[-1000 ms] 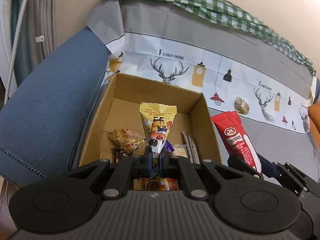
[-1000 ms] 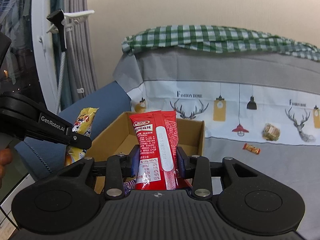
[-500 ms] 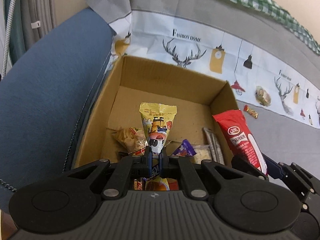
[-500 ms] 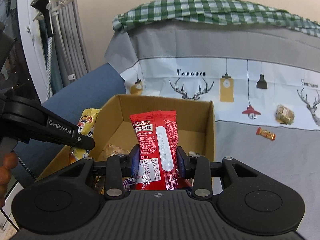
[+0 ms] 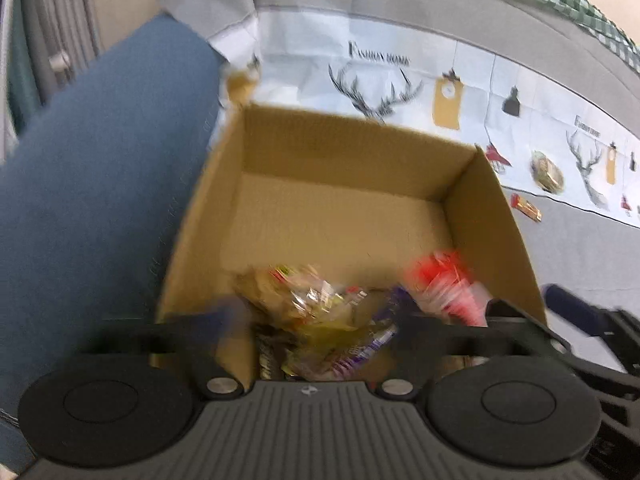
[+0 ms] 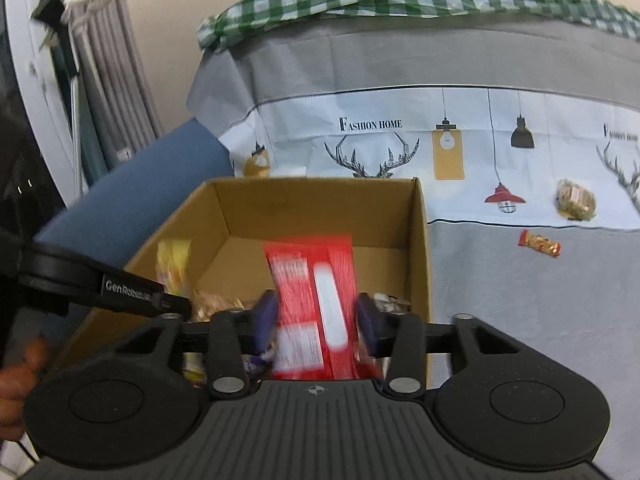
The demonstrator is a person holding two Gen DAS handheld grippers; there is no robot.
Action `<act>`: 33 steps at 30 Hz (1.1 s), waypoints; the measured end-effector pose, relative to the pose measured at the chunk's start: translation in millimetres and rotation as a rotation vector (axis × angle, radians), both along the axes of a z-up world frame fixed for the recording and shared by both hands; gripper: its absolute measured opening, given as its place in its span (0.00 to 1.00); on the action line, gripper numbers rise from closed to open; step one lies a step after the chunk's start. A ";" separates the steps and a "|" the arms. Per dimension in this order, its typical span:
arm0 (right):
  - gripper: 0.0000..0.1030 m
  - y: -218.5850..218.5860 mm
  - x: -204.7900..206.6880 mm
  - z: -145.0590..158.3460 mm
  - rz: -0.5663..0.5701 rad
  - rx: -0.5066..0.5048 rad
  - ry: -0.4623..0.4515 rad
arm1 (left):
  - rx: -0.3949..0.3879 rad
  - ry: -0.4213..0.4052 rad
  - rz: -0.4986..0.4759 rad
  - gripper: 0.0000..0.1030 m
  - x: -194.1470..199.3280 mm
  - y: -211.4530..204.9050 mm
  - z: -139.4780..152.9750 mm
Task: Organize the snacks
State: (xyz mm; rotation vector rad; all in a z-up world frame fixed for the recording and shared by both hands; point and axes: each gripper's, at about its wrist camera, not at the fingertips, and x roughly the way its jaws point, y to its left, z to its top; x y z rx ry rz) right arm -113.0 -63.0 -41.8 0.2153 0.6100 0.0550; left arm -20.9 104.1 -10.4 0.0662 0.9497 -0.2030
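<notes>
— Two big soft surfaces first: a blue fabric sofa arm (image 6: 132, 200) on the left, and a smooth grey-and-white printed cover (image 6: 520, 300) with antlers and lamps across the seat. What sits on it?

— An open cardboard box (image 6: 420, 240), plain brown, square-cornered, against the blue arm. Inside, near its front wall, lies a blurred heap of crinkly wrappers (image 5: 304, 304) — yellow, clear, purple.

— And the red packet (image 6: 316, 304)?

— Glossy, flat, oblong. It stands over the box with its long axis roughly upright, top edge toward the far wall, between the blue pads of the right gripper (image 6: 316, 320). The jaws look parted a little wider than the packet, which is motion-blurred; whether they grip it I cannot tell.

— The left gripper (image 5: 320, 320)?

— Spread wide over the box's near end, nothing between its fingers. A yellow packet (image 6: 174, 264) shows just beyond its finger in the right view.

— Anything smaller?

— Outside the box, on the cover: a lumpy clear-wrapped snack (image 6: 576, 200) and a small orange bar (image 6: 540, 243), apart from each other.
</notes>
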 end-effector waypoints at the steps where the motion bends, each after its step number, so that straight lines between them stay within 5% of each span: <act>1: 0.76 -2.5 -0.4 2.9 -0.003 0.009 -0.006 | 0.002 -0.034 0.004 1.00 -4.9 1.4 6.3; 14: 0.91 19.5 -93.8 30.1 0.062 -0.060 0.056 | 0.041 0.004 0.044 1.00 -131.0 34.7 29.4; 33: 0.99 33.5 -224.0 99.3 0.072 -0.172 -0.207 | -0.042 -0.186 0.105 1.00 -252.4 31.8 86.7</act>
